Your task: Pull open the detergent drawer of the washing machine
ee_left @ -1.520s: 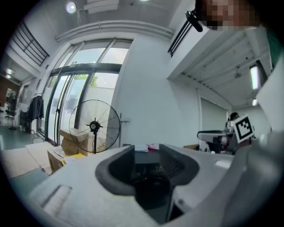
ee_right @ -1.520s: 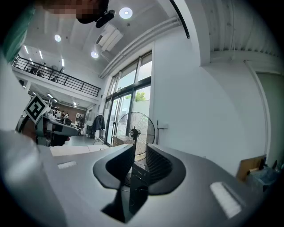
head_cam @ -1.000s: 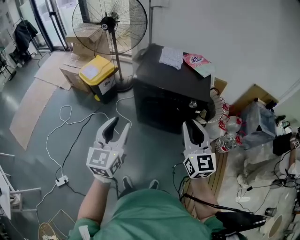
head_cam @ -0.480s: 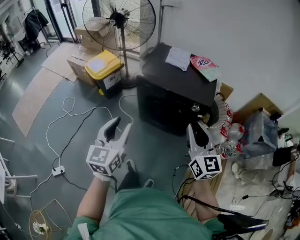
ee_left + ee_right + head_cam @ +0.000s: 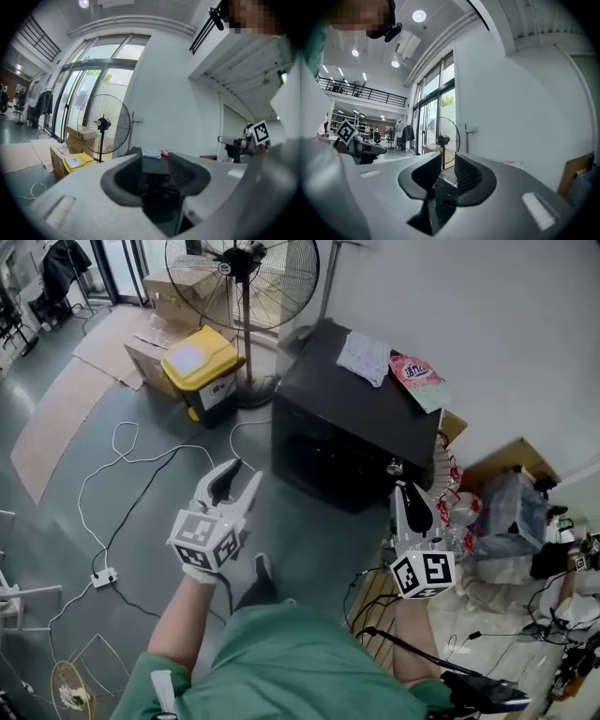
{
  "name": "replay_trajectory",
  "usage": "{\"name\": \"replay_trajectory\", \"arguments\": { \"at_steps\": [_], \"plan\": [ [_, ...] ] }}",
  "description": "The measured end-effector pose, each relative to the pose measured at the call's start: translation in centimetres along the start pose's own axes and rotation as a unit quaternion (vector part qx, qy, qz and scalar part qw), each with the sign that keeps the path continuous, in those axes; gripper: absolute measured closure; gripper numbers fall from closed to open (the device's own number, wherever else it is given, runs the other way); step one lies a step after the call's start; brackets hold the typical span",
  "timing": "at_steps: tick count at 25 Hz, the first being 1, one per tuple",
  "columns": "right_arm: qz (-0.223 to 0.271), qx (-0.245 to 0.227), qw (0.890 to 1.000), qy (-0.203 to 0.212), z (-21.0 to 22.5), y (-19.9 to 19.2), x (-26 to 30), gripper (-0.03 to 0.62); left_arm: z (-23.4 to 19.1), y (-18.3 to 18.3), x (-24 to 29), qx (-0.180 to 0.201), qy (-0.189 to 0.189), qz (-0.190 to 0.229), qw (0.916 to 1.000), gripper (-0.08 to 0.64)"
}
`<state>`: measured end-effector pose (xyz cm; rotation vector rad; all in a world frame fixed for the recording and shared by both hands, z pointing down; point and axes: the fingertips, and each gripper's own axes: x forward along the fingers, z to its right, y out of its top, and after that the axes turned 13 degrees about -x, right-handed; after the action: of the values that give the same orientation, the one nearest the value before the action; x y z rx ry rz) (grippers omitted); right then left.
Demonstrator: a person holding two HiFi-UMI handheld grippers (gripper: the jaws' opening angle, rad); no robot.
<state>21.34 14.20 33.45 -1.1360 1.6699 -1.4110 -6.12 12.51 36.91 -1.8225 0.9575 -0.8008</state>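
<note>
The washing machine [image 5: 347, 442] is a black box against the white wall, its dark front facing me; I cannot make out its detergent drawer. My left gripper [image 5: 242, 472] hovers over the floor short of the machine's front left corner, jaws drawn in with a small gap and nothing between them. My right gripper [image 5: 413, 487] is off the front right corner, jaws shut and empty. The machine [image 5: 152, 165] shows between the jaws of the left gripper [image 5: 154, 159] in its own view. In the right gripper view, the right gripper [image 5: 447, 161] points past the machine's edge [image 5: 443, 180].
A standing fan [image 5: 242, 268], a yellow-lidded bin [image 5: 197, 357] and cardboard boxes [image 5: 173, 296] stand left of the machine. A white cable [image 5: 122, 465] and power strip [image 5: 101, 576] lie on the floor. Papers [image 5: 364, 357] lie on the machine. Bottles and bags [image 5: 464, 512] crowd the right.
Both grippers have moved forward toward the machine, the left sinking a little and the right drifting to the right. The jaws of both look the same as before.
</note>
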Motion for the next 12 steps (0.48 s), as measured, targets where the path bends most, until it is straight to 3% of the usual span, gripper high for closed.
{"name": "replay_trajectory", "arguments": {
  "at_steps": [12],
  "plan": [
    [-0.039, -0.01, 0.999, 0.0, -1.1, -0.5, 10.6, 0.505, -9.0, 1.5, 7.1, -0.033, -0.027, -0.018, 0.9989, 0.387]
  ]
}}
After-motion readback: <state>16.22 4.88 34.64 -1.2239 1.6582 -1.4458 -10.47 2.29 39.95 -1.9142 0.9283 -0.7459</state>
